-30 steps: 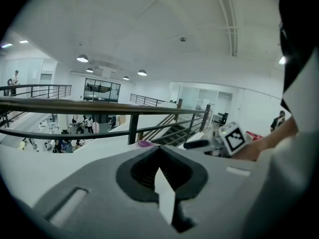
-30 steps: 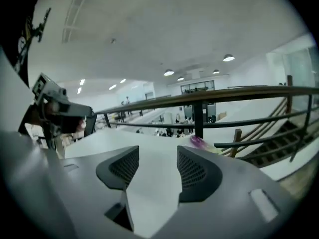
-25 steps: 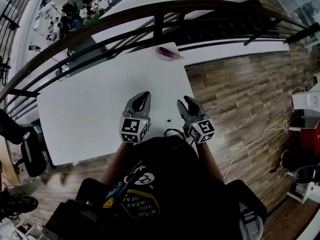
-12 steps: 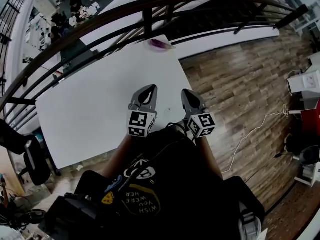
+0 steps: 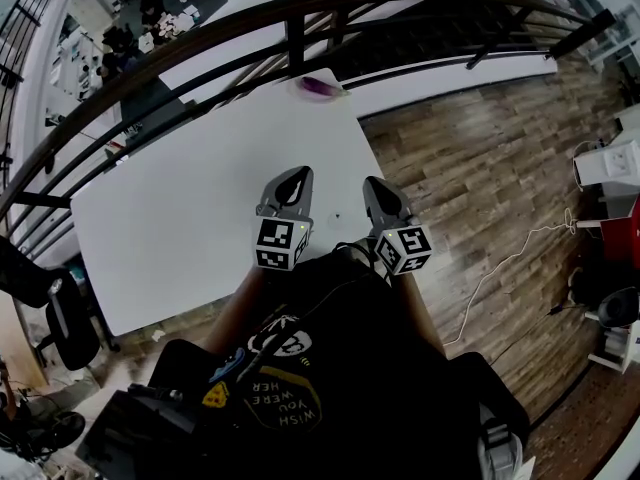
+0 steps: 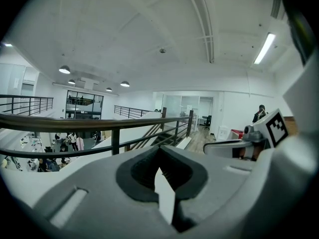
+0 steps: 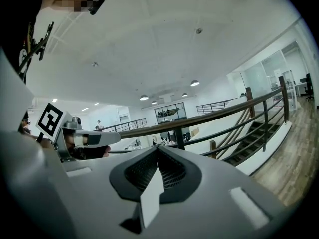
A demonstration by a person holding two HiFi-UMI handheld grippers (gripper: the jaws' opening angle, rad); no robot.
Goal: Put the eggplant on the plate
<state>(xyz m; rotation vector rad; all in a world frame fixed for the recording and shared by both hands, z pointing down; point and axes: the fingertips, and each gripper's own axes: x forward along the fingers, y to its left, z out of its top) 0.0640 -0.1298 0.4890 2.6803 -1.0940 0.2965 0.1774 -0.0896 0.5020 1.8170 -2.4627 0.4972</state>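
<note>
Nearest, both grippers hang over the near edge of the white table, side by side and not touching.

Left gripper, eleven o'clock: jaws together, nothing between them.

Right gripper, one o'clock: jaws together, likewise empty.

Far, at twelve o'clock, the purple eggplant lies at the table's far corner, well apart from both grippers. It is too small to tell whether a plate lies under it.

Beyond runs a dark railing.
</note>
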